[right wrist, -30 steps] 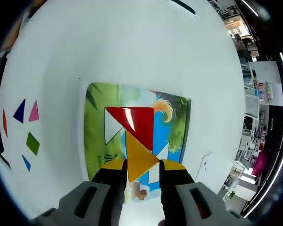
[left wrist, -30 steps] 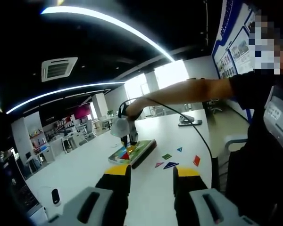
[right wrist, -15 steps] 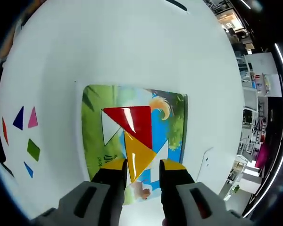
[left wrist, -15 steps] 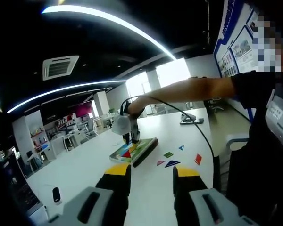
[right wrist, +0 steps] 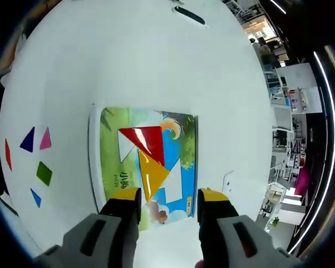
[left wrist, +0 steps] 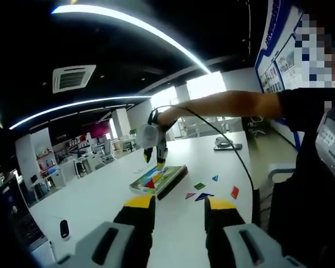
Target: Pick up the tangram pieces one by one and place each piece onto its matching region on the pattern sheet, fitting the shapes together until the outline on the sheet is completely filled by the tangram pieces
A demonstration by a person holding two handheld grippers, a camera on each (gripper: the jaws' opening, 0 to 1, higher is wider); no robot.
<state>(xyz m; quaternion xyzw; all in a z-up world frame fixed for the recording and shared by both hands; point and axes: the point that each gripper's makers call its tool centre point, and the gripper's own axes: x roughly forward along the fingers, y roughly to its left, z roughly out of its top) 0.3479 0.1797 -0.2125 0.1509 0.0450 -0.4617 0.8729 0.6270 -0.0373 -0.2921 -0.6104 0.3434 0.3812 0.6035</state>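
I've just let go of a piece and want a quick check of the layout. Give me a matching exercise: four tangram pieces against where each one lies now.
Things:
1. red triangle
2. yellow triangle
3. green piece
4. pink triangle

Places:
A. on the bare table, beside the dark blue triangle
B. on the pattern sheet, nearer the right tongs
C. on the pattern sheet, at the top of the white outline
D. on the bare table, between the pink and the small blue triangle

Pairs: 1-C, 2-B, 3-D, 4-A
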